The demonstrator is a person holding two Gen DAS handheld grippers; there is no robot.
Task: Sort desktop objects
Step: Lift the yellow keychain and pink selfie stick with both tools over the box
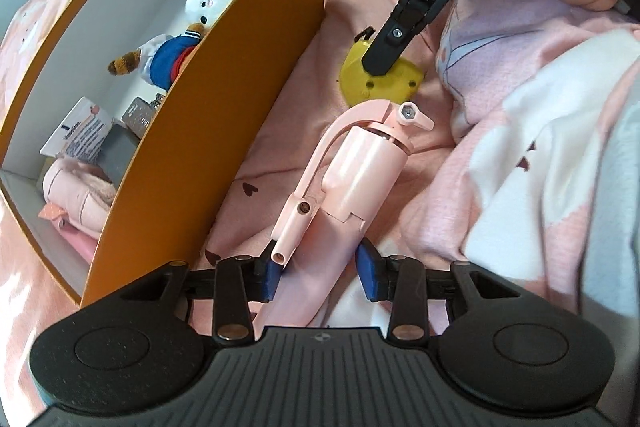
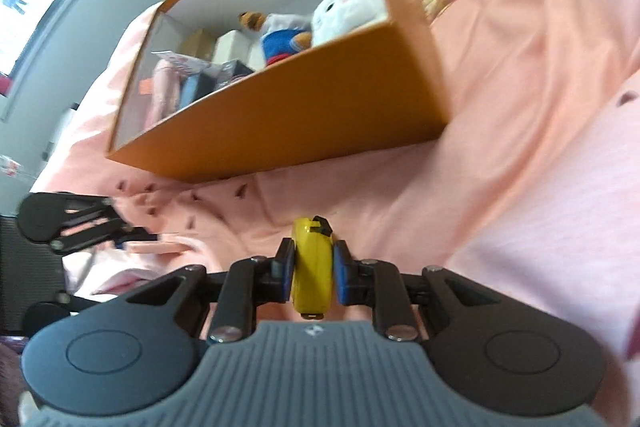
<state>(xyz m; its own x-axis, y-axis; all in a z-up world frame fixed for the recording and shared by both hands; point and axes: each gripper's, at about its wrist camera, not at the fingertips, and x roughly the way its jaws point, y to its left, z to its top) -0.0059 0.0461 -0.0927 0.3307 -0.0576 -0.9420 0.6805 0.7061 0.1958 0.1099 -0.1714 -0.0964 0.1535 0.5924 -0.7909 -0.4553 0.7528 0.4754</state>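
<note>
The right gripper (image 2: 313, 277) has its jaws clamped on a yellow tape measure (image 2: 312, 263), held on edge above the pink sheet (image 2: 520, 147). At twelve o'clock stands an orange box (image 2: 300, 131) holding a plush doll (image 2: 344, 11). At nine o'clock the left gripper (image 2: 132, 241) holds something pink.

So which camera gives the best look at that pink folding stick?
The left wrist view: the pink plastic folding stick fills its middle, running between that hand-held gripper's blue pads. The right wrist view shows only a blurred pink sliver at the left.
</note>
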